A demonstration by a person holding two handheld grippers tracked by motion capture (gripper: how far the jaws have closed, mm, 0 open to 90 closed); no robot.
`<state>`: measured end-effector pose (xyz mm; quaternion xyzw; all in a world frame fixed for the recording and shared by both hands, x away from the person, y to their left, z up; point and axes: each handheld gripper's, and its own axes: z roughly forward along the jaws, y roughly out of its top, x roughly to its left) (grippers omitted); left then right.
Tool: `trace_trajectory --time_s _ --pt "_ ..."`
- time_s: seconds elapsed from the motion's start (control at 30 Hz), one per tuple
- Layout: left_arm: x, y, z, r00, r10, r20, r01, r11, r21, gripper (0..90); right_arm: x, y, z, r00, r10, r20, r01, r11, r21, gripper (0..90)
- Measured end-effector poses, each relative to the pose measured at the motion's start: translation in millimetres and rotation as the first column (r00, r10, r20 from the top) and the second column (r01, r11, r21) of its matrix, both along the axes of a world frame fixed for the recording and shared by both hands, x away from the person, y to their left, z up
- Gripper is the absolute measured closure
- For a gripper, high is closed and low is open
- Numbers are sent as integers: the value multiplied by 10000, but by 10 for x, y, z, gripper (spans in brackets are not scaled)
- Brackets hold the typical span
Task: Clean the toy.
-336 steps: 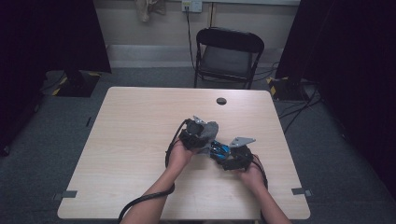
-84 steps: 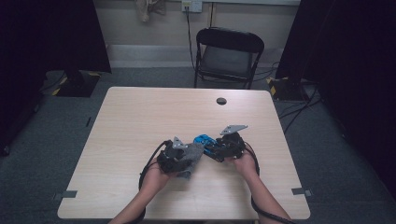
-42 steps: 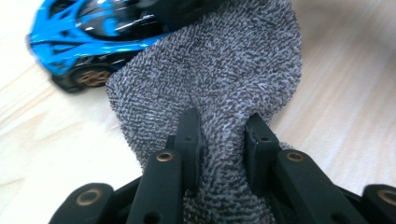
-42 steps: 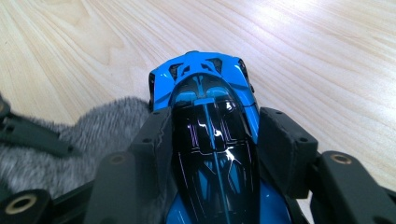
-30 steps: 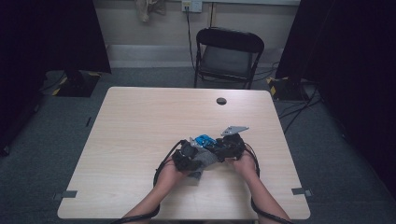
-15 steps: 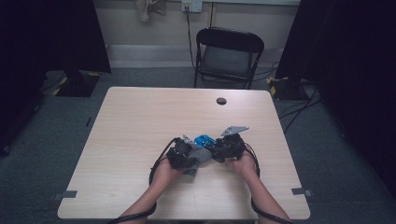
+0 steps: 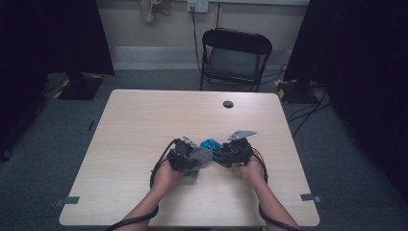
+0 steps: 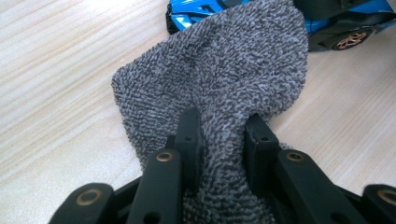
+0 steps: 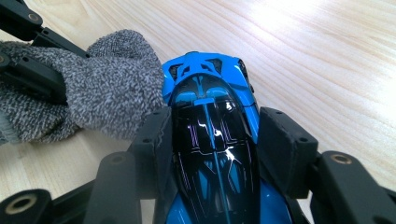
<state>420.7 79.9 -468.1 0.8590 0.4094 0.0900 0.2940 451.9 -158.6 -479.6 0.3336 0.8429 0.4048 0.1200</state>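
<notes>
While both grippers meet near the counter's 6 o'clock edge, cloth touches car.
Left gripper fingers clamp the grey cloth; right gripper fingers clamp the blue toy car, cloth at its 9 o'clock. No writing is readable.

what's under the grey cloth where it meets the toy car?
The grey cloth, pinched in the left gripper, drapes over one end of the blue toy car, which the right gripper clamps. The car's covered part is hidden; bare table lies around it.
</notes>
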Motion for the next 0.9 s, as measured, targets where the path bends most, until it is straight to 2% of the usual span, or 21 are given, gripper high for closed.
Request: trace_trajectory --time_s 0.1,0.9 --pt "15 22 4 10000 0 16 0 9999 115 715 0 1 1 10000 -1 0 1 10000 -8 460" --pt "136 243 2 9958 913 19 -913 9958 74 715 -5 -1 3 10000 -25 -14 25 10000 -22 460"
